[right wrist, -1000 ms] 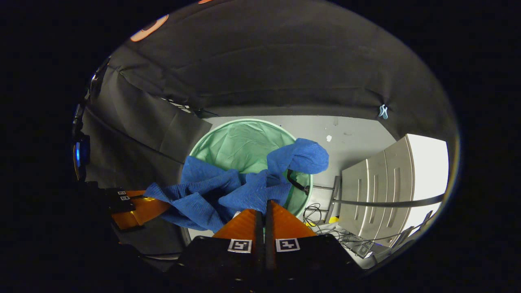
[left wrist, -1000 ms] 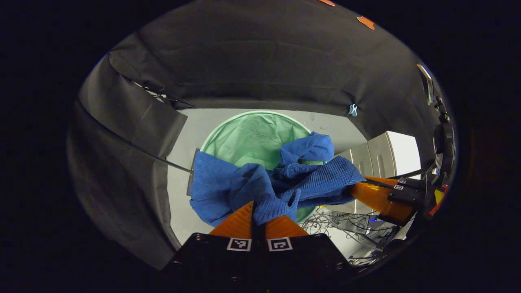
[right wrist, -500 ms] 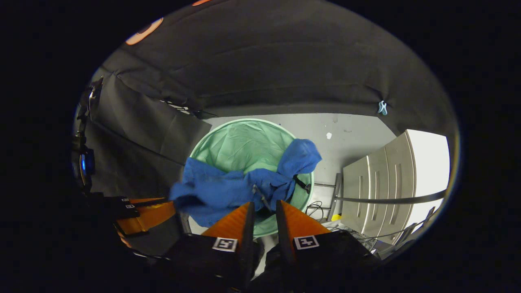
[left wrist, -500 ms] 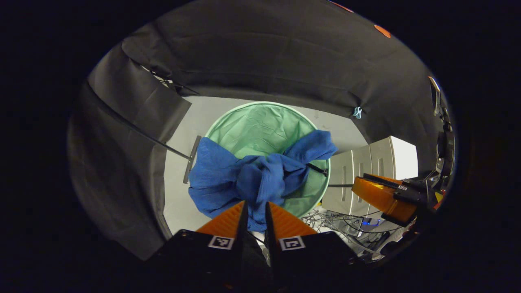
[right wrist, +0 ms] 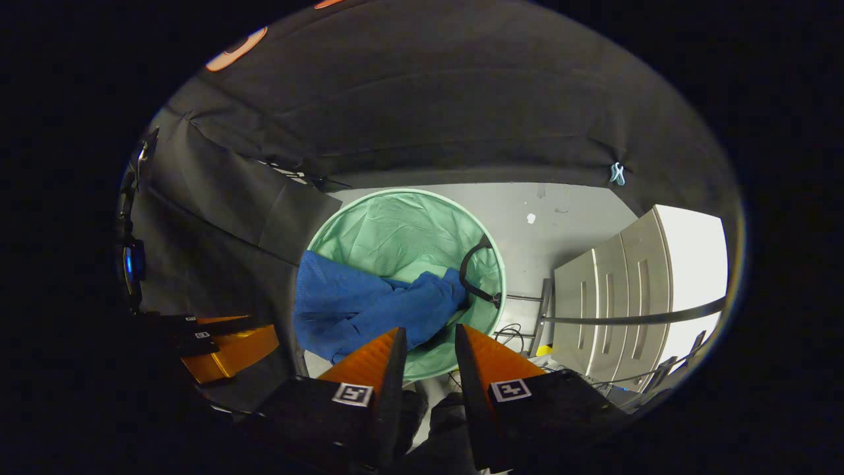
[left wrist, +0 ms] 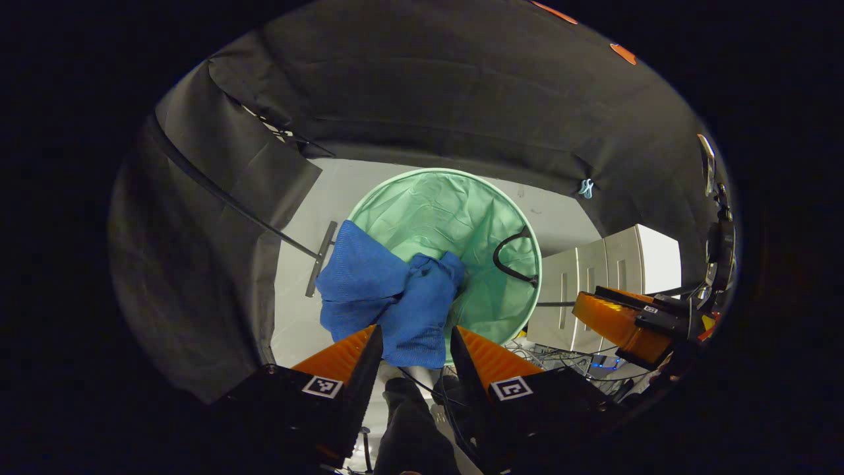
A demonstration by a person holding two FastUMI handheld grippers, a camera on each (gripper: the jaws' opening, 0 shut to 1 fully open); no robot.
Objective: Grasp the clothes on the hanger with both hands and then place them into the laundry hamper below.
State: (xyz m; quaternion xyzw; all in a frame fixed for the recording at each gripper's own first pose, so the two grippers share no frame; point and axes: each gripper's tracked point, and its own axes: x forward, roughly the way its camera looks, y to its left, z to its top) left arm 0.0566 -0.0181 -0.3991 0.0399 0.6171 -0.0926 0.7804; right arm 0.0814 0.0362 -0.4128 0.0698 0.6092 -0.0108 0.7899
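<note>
Both grippers now off clothes (left wrist: 389,300)

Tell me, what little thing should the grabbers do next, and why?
Probably nudge the blue garment the rest of the way into the green hamper. Both the left gripper and the right gripper are open and hold nothing, but part of the cloth hangs over the hamper's near rim instead of lying fully inside, so a small push inward looks like the tidy finish.
</note>
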